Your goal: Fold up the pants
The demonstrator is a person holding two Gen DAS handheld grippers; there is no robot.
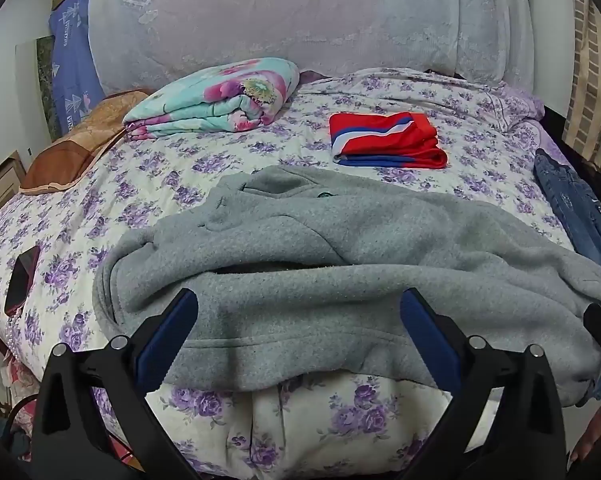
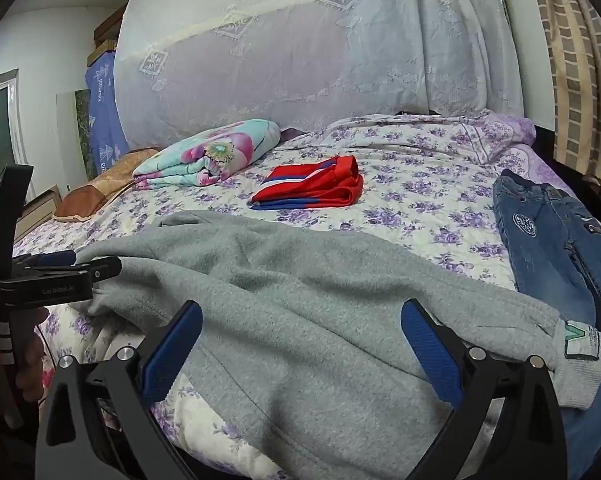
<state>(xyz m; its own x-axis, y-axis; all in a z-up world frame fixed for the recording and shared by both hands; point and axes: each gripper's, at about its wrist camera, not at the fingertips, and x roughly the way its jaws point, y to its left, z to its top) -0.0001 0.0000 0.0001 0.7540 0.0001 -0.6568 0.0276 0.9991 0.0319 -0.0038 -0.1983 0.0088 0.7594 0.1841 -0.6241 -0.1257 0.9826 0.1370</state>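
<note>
Left wrist view: both grippers — left gripper point(image 1: 298, 336), right gripper point(image 2: 300, 340) — gape wide, gripping nothing, over crumpled grey fleece pants point(image 1: 340, 248) — grasping its near edge seems next.

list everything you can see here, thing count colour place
grey pants: 1, grey fleece, spread across the near edge of the bed, crumpled
red pants: 1, red with blue and white stripes, folded, middle of the bed
jeans: 1, blue denim, right side of the bed
folded quilt: 1, turquoise and pink floral, far left of the bed
pillow: 1, brown and tan, left edge of the bed
bedspread: 1, white with purple flowers, covers the bed
lace cover: 1, pale white, over the bulk at the head of the bed
curtain: 1, tan checked, far right
phone: 1, dark, left on the bed
left gripper: 1, black with blue pads, jaws open over the grey pants
right gripper: 1, same, jaws open over the grey pants
</note>
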